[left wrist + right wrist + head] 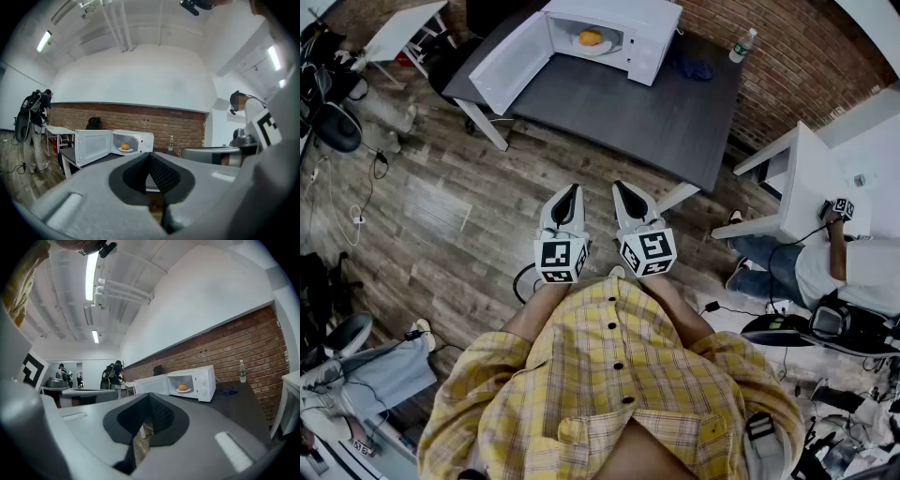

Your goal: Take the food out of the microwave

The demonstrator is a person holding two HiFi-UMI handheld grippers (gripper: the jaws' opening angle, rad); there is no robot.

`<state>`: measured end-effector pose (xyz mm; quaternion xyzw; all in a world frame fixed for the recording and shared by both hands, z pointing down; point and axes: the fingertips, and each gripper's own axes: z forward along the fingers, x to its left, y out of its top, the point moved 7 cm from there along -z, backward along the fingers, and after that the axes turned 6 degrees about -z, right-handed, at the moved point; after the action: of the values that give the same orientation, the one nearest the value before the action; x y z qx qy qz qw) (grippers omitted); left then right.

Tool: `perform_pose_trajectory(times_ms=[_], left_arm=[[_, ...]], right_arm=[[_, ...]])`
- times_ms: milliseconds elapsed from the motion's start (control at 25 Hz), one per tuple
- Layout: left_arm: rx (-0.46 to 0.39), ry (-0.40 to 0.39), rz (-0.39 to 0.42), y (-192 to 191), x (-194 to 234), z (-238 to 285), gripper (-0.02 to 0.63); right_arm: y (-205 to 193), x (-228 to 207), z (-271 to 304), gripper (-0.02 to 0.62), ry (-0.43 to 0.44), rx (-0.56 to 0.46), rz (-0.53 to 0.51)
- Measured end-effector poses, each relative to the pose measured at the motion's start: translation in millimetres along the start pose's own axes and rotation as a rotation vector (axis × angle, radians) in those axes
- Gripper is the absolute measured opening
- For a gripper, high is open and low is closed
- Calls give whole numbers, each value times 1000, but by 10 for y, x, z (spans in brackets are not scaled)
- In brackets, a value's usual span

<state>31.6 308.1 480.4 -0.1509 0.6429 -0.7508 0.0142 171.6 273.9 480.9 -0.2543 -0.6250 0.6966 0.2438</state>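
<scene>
Place: lab or workshop room
Walls: brick (787, 56), white above
Floor: wood planks (441, 206), loose cables (358, 219)
Furniture: plain tables (675, 122)
Lights: ceiling strips (91, 268)

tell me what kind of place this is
Likely a lab or studio workspace, not a kitchen: a microwave on a dark table by a brick wall, cables strewn over the wood floor.

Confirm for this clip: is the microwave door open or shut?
Open: the door swings wide from the microwave, and orange food on a plate shows inside.
</scene>
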Motion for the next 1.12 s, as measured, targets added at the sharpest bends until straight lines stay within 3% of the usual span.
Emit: perform_pose_trajectory(times_ms=[440, 1120], left_arm=[[-5, 30, 8, -64, -199, -11, -2], [-19, 142, 0, -198, -527, -160, -2]], right_arm=[[26, -88, -119, 3, 63, -24, -46], [-25, -188, -336, 3, 145, -57, -53]])
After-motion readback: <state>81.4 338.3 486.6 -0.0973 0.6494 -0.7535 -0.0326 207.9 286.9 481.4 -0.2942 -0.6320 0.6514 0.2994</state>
